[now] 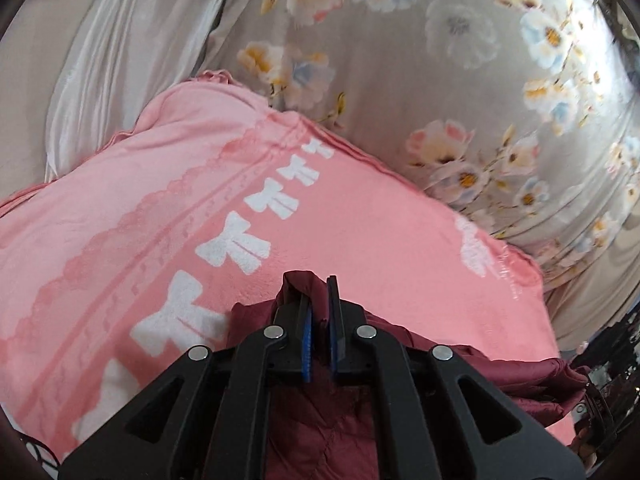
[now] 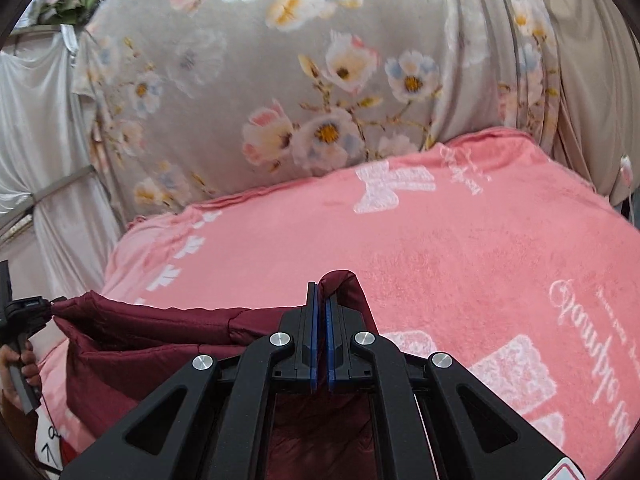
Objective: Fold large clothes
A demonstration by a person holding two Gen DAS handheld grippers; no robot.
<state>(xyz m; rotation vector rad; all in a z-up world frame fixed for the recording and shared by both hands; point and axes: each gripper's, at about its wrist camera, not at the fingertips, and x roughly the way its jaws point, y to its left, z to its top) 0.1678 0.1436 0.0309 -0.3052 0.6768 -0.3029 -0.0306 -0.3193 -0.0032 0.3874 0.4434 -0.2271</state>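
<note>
- Black linkage arms and blue pads of the left gripper [image 1: 319,292] nearest the lens, pinched together on a fold of the maroon quilted garment [image 1: 320,420].
- Same on the other side: right gripper [image 2: 322,294] clamped on another fold of that garment [image 2: 160,332], pads nearly touching with cloth between.
- Garment hanging below and between the two tools, upper edge stretched roughly level from one grip to the other, seen in the right wrist view running leftward to the far gripper and the hand [image 2: 18,364] holding it.
- Long axis of the held edge thus across the body, side to side; rest of the cloth drooping toward the person, out of sight beneath the cameras.
- Landing surface straight ahead and below: pink blanket [image 1: 360,220] with white bow prints, spread flat.
- Beyond it, floral grey bedding [image 1: 460,60], bunched higher than the blanket; pale curtain [image 2: 40,120] at the side.
- Nothing lying on the blanket in the path; likely next move a forward lay-down, both hands equally near.
</note>
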